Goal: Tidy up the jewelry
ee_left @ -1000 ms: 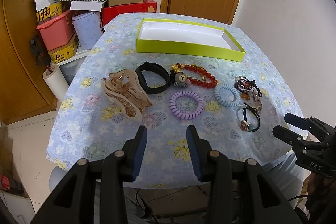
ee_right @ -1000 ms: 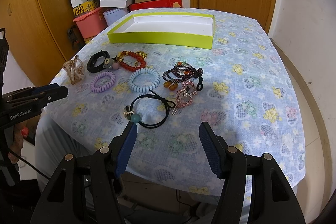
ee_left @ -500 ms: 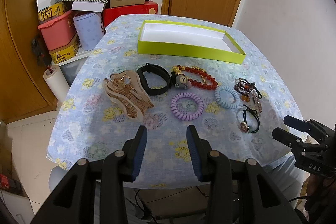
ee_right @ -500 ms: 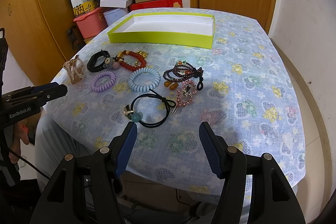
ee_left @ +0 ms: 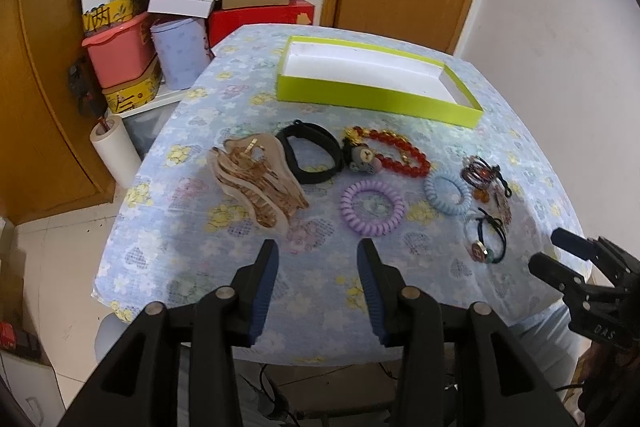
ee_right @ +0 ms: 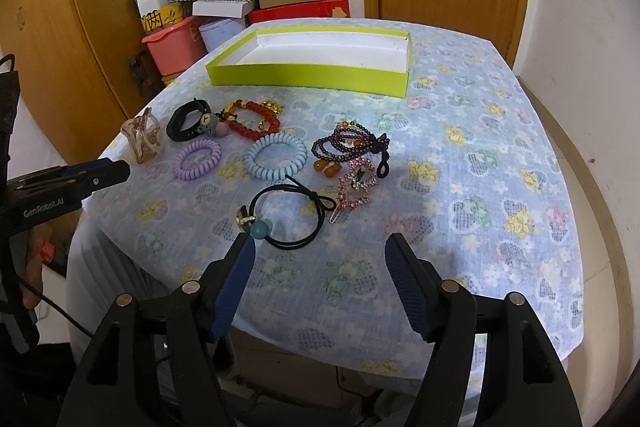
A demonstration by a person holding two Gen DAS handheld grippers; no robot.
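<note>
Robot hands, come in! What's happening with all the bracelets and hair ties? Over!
Left gripper and right gripper open, holding nothing. Bracelets and hair ties on the tablecloth, green tray empty. Nothing in the way.

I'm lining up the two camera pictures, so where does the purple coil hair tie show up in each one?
Left wrist: purple coil hair tie lies center, just beyond the open left gripper.
Right wrist: it lies left of center, beside the blue coil tie.
Shared landmark: the green box farther back on the table.
</note>
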